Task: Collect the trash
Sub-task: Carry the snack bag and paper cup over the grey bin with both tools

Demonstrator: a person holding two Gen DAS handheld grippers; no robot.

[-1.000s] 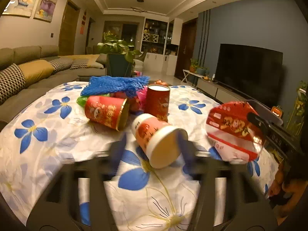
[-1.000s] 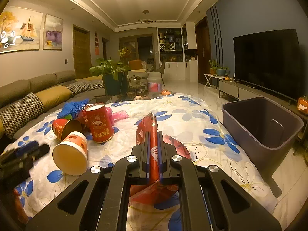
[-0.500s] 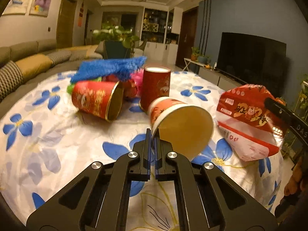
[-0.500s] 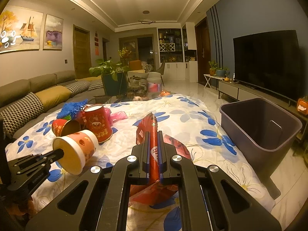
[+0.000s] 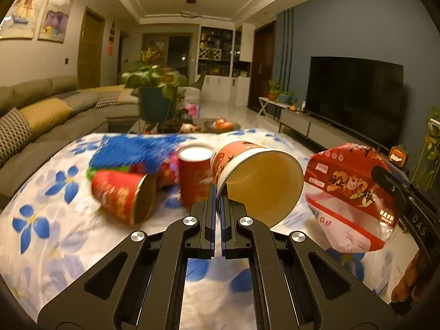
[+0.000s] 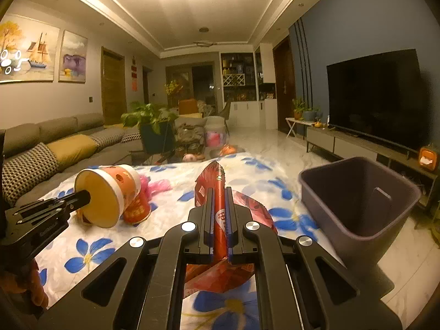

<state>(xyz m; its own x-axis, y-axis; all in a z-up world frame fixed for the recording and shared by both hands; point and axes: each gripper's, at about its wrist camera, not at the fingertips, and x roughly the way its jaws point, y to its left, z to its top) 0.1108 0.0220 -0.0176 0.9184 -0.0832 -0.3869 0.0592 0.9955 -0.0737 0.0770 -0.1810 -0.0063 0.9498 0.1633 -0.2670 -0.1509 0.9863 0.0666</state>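
A: Left wrist view first. What has the left gripper (image 5: 218,192) got?

B: Its jaws are pressed together on the rim of the paper cup (image 5: 255,177), pinching the wall. The cup is tipped on its side with the open mouth toward the camera, clear above the flowered cloth (image 5: 49,236).

A: And around the cup?

B: Just left of it an upright red can (image 5: 194,176), and further left a toppled red can (image 5: 121,195), blurred, beside a blue fuzzy thing (image 5: 132,151). Right of the cup, with a gap between, hangs the red snack bag (image 5: 352,192).

A: Right wrist view?

B: The right gripper (image 6: 220,214) is clamped on that red snack bag (image 6: 217,192), which stands edge-on between the fingers. The paper cup (image 6: 106,192) is off to the left with open cloth between. Right of the bag, past the cloth's edge, sits the dark bin (image 6: 357,200), mouth open, floor (image 6: 277,143) bare behind it.
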